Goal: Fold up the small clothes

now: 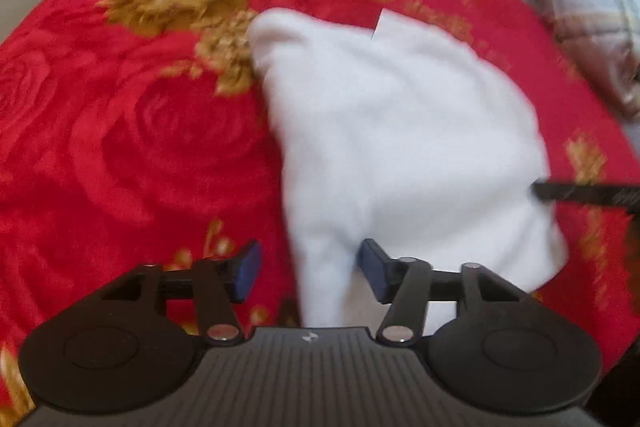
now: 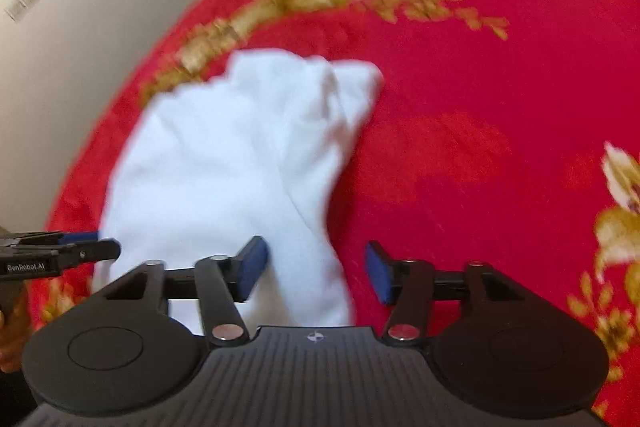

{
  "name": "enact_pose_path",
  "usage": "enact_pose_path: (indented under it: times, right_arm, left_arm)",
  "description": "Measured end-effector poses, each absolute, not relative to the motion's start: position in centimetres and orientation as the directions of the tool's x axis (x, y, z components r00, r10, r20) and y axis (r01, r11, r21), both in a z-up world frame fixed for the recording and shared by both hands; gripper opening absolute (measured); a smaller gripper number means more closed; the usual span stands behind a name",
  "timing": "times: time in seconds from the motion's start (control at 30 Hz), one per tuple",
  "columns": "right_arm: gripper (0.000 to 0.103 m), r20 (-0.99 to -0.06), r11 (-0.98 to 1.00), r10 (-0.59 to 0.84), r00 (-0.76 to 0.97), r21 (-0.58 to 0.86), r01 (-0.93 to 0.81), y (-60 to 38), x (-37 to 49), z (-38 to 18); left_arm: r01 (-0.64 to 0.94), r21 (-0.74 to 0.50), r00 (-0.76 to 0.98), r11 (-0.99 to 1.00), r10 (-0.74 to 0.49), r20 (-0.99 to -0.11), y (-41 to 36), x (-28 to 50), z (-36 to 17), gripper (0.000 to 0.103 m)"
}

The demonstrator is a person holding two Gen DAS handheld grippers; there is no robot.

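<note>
A white garment (image 1: 400,131) lies crumpled on a red blanket with gold flowers (image 1: 120,147). My left gripper (image 1: 310,273) is open, its blue pads either side of a narrow near corner of the garment. In the right wrist view the same garment (image 2: 224,163) lies left of centre. My right gripper (image 2: 316,271) is open over the garment's near right edge. The left gripper's fingers (image 2: 80,247) show at the left edge of the right wrist view; the right gripper's finger (image 1: 580,193) shows at the right edge of the left wrist view. Both views are blurred.
The red blanket (image 2: 480,107) covers a bed. A pale wall (image 2: 80,27) stands beyond its left side. A heap of grey checked bedding (image 1: 592,11) lies at the far right of the bed.
</note>
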State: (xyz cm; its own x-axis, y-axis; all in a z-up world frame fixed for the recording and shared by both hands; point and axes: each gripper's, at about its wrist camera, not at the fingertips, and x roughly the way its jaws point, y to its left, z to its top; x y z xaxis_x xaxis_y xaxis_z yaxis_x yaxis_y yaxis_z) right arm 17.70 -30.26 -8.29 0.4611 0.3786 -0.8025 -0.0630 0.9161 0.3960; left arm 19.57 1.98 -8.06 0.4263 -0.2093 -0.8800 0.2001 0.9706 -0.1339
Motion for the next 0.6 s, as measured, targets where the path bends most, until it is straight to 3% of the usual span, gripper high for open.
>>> enact_pose_path:
  times: [0.07,0.13,0.3,0.43,0.6]
  right_arm:
    - [0.058,-0.799,0.916,0.363,0.480,0.401,-0.026,-30.8,16.9,-7.5]
    - [0.057,-0.775,0.931,0.322,0.544,0.363,-0.034,-31.0,15.9,-5.3]
    - [0.060,-0.658,0.960,0.185,0.730,0.281,0.010,-31.3,11.7,1.8]
    - [0.068,-0.556,0.972,0.126,0.821,0.234,0.009,-30.1,6.6,5.8]
    - [0.071,-0.524,0.975,0.101,0.846,0.220,0.019,-28.7,1.2,6.8]
  left_arm:
    - [0.216,-0.087,0.468,0.972,-0.182,-0.865,1.3,18.3,-6.1,0.063]
    - [0.217,-0.048,0.543,0.975,-0.161,-0.824,1.0,16.8,-3.2,0.083]
    - [0.173,0.049,0.728,0.984,-0.095,-0.679,0.4,11.0,3.6,0.103]
    - [0.138,0.044,0.772,0.989,-0.080,-0.630,0.1,6.1,6.0,0.103]
    - [0.039,0.003,0.764,0.999,-0.027,-0.645,-0.4,1.9,4.5,0.103]
